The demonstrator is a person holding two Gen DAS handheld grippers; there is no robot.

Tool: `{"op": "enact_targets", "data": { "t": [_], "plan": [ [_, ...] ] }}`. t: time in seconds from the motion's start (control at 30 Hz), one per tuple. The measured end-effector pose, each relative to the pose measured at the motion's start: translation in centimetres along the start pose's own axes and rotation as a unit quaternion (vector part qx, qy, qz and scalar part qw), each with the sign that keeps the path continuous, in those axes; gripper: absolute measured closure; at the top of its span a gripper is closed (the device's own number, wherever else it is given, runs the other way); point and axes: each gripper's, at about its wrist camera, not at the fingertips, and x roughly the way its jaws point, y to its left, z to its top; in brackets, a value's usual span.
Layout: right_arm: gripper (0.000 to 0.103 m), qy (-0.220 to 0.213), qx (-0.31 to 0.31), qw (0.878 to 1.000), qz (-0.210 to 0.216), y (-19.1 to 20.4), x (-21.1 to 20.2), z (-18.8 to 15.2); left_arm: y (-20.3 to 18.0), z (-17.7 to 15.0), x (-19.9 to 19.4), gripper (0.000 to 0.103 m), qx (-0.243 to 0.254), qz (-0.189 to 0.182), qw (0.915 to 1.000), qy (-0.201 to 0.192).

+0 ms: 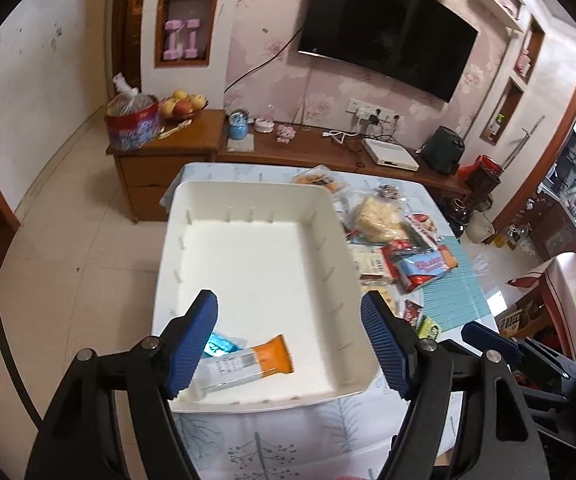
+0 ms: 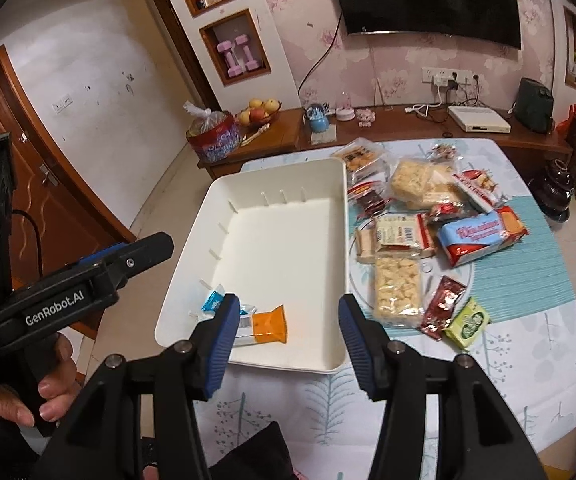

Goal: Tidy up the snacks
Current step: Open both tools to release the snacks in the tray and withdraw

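White tray at table left edge. Orange-ended bar and blue packet in tray's near-left corner. Loose snack pile on table beside tray's right wall. Left gripper released, empty. Right gripper released, empty.

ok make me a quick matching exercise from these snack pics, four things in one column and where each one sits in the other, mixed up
Things:
1. orange-ended snack bar
2. small green packet
3. blue and red biscuit pack
4. fruit bowl

Places:
A. on the wooden cabinet by the wall
B. inside the white bin, near corner
C. on the table, nearest the camera of the loose snacks
D. on the table, right of the bin, on the striped teal mat

Pairs: 1-B, 2-C, 3-D, 4-A
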Motion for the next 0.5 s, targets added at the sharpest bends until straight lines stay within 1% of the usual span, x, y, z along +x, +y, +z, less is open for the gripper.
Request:
{"op": "enact_targets", "data": {
  "t": [0.07,0.1,0.2,0.23,0.27,0.5],
  "plan": [
    [0.051,-0.005,-0.007,1.0,-0.005,-0.8,-0.6,0.2,-1.1,0.1,-0.3,0.027,0.0,-0.003,1.0,-0.006],
    [0.051,-0.009,-0.01,1.0,-0.01,-1.2,-1.0,0.3,-1.8,0.3,-0.5,0.023,-0.001,-0.007,0.9999,-0.01],
    [0.048,-0.025,-0.025,0.999,-0.024,-3.3,-2.5,0.6,-3.7,0.4,-0.6,0.022,0.0,-0.011,0.9998,-0.018],
    [0.045,-0.027,-0.028,0.999,-0.026,-3.8,-2.8,0.6,-4.4,0.5,-0.5,0.022,-0.001,-0.011,0.9998,-0.016],
    [0.043,-0.029,-0.031,0.999,-0.029,-4.5,-3.2,0.7,-5.2,0.7,-0.4,0.022,-0.005,-0.012,0.9998,-0.014],
    [0.043,-0.04,-0.057,0.996,-0.046,-9.8,-6.5,1.8,-10.5,0.7,1.1,0.019,-0.021,-0.023,0.9995,0.004]
  ]
}}
